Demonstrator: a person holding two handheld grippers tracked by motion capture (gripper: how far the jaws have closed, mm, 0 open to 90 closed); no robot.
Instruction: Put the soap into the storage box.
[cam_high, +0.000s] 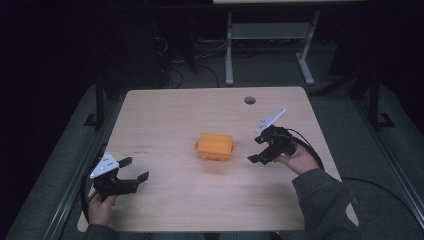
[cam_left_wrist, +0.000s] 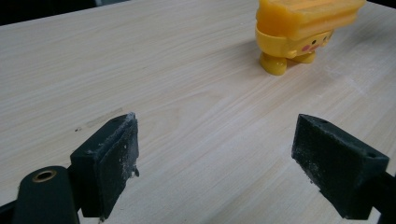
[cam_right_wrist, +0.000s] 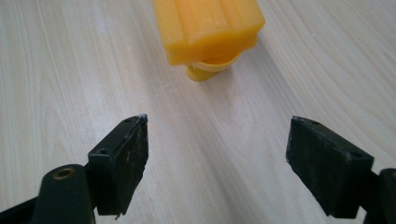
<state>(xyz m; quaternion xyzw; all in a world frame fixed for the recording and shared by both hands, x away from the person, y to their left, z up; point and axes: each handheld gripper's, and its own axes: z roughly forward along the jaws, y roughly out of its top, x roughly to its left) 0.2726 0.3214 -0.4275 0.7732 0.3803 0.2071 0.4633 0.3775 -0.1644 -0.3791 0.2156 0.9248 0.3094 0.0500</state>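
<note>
Both our tongs are spread wide and hold nothing: the right gripper (cam_high: 258, 149) is near the yellow box (cam_high: 215, 146), the left gripper (cam_high: 134, 169) well apart from it. We judge we are at the approach. Next we must bring the jaws around the box at the table (cam_high: 170, 115) middle. Its lid is shut, so we cannot tell the contents.

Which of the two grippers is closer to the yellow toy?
The right gripper is closer: it sits just beside the yellow toy, while the left gripper is farther off near the table's front-left corner. Both are open.
</note>
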